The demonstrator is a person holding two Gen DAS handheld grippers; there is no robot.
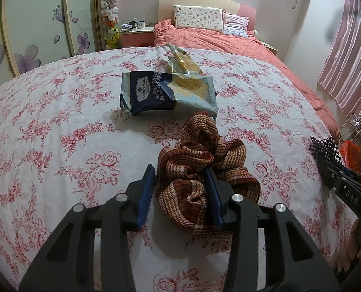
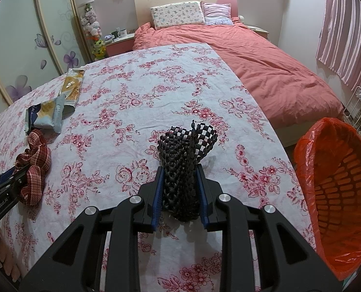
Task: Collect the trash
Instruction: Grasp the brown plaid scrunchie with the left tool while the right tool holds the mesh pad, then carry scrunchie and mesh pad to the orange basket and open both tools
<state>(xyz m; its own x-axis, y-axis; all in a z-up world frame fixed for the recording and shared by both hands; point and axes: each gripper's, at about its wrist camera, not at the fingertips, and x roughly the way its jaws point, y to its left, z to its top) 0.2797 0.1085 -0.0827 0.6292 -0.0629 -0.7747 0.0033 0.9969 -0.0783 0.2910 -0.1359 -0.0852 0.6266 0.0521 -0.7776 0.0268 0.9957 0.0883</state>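
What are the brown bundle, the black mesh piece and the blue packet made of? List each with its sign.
Brown striped cloth: knitted or woven yarn, matte; ribbed stitches and soft folds show.
Black mesh piece: looks like foam or rubbery plastic netting; open grid, holds its shape.
Cracker packet: glossy printed plastic film, probably foil-lined; crinkles catch light.

the desk [image 1: 46, 126] wears a matt, faintly creased cotton-like cloth printed with red roses. on it the brown striped scarf [image 1: 200, 160] is a coarse, ribbed knit, soft and dull. the cracker packet [image 1: 168, 92] is crinkled plastic film with a slight sheen; the second wrapper [image 1: 183, 62] behind it looks glossier, foil-like. the black mesh piece [image 2: 183, 160] is an open woven lattice, bumpy and semi-matt. each hand-held gripper, left [image 1: 180, 189] and right [image 2: 180, 187], is matt black plastic with ridged blue pads and bright metal pins. the bin's orange liner [image 2: 309, 170] is thin, shiny, wrinkled plastic over a slotted plastic basket [image 2: 346, 185]. the bed's pink duvet [image 2: 265, 73] is rumpled matt fabric.
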